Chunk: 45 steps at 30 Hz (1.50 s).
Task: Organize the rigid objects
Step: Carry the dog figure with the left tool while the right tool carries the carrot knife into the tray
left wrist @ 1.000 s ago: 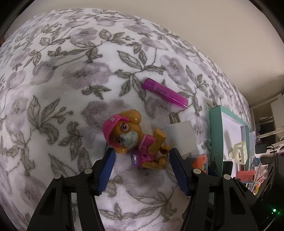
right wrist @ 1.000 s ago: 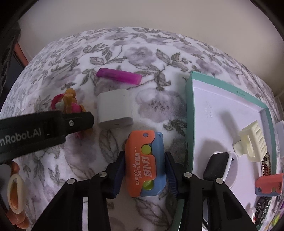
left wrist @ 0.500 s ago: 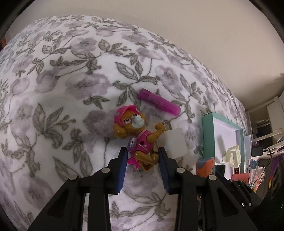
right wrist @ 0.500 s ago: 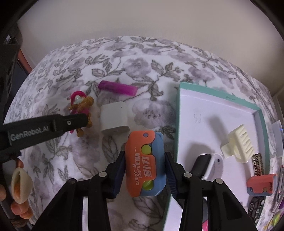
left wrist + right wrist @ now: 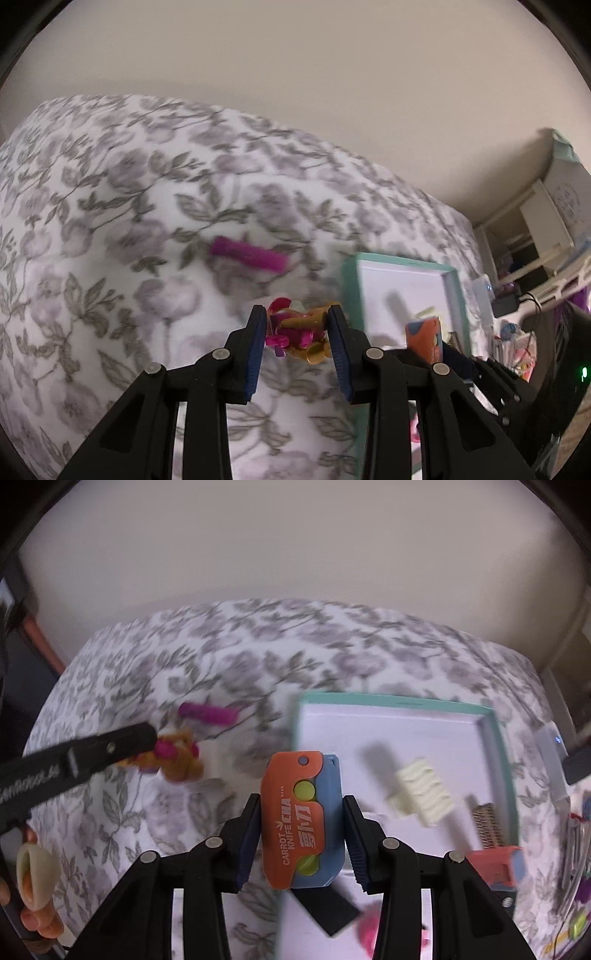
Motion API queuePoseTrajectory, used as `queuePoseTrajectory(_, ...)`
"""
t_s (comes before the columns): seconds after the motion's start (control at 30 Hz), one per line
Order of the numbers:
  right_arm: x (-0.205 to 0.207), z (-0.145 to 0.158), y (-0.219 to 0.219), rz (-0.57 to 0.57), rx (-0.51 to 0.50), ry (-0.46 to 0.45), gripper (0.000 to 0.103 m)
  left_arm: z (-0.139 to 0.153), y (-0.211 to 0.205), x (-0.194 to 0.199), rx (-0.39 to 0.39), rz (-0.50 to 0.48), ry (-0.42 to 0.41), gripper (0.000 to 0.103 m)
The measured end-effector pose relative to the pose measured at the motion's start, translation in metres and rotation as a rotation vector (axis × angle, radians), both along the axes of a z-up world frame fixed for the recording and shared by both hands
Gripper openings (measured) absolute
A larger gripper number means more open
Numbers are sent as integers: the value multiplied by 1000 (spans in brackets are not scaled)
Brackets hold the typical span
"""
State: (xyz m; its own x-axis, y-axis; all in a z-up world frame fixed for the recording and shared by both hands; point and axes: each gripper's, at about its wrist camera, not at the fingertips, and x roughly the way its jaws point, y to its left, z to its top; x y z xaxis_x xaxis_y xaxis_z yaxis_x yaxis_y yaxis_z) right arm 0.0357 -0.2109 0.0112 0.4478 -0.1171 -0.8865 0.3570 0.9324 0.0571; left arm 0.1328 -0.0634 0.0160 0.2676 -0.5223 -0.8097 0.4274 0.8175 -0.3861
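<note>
My left gripper (image 5: 297, 341) is shut on a pink and orange toy dog figure (image 5: 301, 334) and holds it lifted above the floral blanket (image 5: 110, 221). The figure also shows in the right wrist view (image 5: 177, 755), hanging from the left gripper's finger. My right gripper (image 5: 303, 834) is shut on an orange and blue carrot knife toy (image 5: 301, 819), held in the air at the left edge of the teal-rimmed white tray (image 5: 498, 746). That toy also shows in the left wrist view (image 5: 424, 338). A purple lighter (image 5: 249, 254) lies on the blanket.
In the tray lie a cream hair claw (image 5: 421, 792), a small brown comb (image 5: 487, 825), a red and blue item (image 5: 496, 864), a black object (image 5: 328, 910) and something pink (image 5: 373, 928). Cluttered shelves (image 5: 517, 258) stand at the right. A beige wall rises behind the bed.
Both grippers have risen off the blanket, each with its toy. The left gripper closed on the dog figure and lifted it. The white charger block is out of sight.
</note>
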Motion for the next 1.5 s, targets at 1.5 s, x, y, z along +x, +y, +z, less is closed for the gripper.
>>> queuePoseTrajectory(1.5, -61, -8, -119, -257, 5, 74, 45, -8, -141, -95, 62, -350, 37, 36)
